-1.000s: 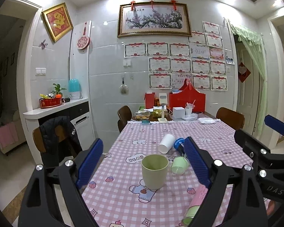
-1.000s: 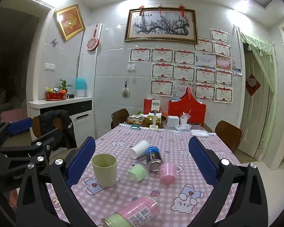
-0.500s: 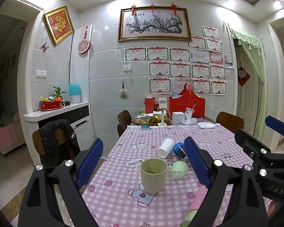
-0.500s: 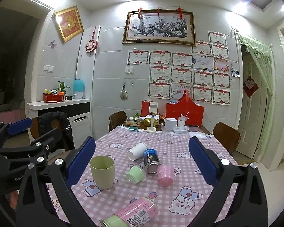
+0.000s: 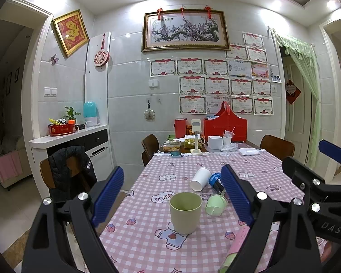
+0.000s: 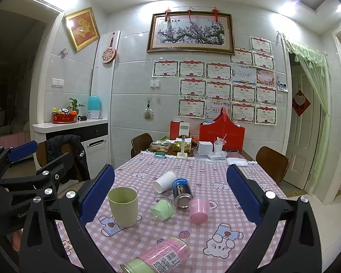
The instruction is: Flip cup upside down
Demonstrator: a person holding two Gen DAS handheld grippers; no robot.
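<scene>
A pale green cup [image 5: 185,212] stands upright, mouth up, on the pink checked tablecloth; it also shows in the right wrist view [image 6: 123,206]. My left gripper [image 5: 172,195] is open and empty, its blue pads either side of the cup but nearer to me than it. My right gripper [image 6: 170,195] is open and empty, held above the table's near end, with the cup to the left of its middle.
A small green cup [image 6: 162,209], a pink cup [image 6: 199,209], a white paper cup [image 6: 164,181] and a blue can [image 6: 181,192] lie on their sides behind the cup. A pink can [image 6: 156,257] lies near the front edge. Boxes and clutter [image 6: 220,134] stand at the far end.
Both grippers have lifted and drawn back slightly, so the table objects sit a little lower and farther in view. Nothing on the table has moved.
</scene>
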